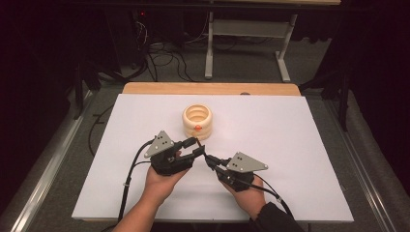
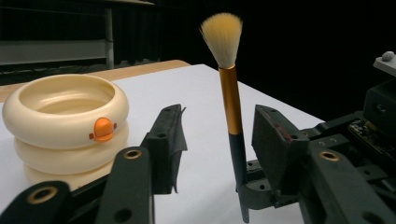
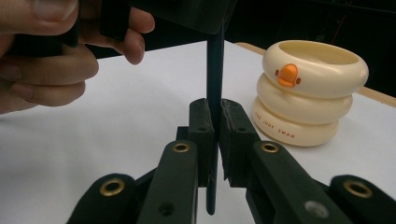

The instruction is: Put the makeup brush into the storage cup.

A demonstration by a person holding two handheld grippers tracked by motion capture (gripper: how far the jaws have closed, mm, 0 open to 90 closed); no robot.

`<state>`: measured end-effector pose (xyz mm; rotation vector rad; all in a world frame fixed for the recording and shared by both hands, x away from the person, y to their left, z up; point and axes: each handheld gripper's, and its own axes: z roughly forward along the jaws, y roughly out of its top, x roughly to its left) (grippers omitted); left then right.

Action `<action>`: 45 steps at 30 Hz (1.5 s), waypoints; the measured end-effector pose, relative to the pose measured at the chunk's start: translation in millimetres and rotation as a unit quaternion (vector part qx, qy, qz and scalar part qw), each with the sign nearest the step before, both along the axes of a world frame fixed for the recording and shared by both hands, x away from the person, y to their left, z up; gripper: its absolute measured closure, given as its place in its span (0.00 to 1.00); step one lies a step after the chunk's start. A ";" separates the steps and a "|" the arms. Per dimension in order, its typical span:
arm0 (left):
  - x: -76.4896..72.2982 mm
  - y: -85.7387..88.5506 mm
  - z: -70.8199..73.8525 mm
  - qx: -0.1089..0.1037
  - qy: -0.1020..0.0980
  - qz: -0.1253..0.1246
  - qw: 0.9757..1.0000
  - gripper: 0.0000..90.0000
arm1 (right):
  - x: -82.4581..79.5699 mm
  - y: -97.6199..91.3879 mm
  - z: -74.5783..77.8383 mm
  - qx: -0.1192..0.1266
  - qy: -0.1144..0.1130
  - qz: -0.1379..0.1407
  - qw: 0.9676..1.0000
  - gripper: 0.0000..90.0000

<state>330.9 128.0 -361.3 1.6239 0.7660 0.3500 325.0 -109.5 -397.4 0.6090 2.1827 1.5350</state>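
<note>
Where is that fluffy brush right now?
The brush stands upright between the two grippers, its dark handle clamped in the right gripper, just in front of the cream holder.

A lab: white-topped table (image 1: 290, 145), floor cables (image 1: 164, 63), dark surroundings, metal stand (image 1: 249, 29).

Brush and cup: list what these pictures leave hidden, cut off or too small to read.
- Brush: in the right gripper view the left gripper's body covers its upper part; in the high view it is too small to make out between the grippers.
- Cup: its bottom inside is hidden by its own rim in both gripper views.
- Left gripper: whether its pads touch the handle cannot be told.
- Right gripper: the handle's lower end is partly covered by its jaws.
</note>
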 end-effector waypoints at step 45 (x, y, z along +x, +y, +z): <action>-0.6 -1.8 -3.3 -0.012 -0.001 -0.039 0.999 0.92 | -0.3 2.5 -1.9 -0.005 0.002 -0.002 1.000 0.96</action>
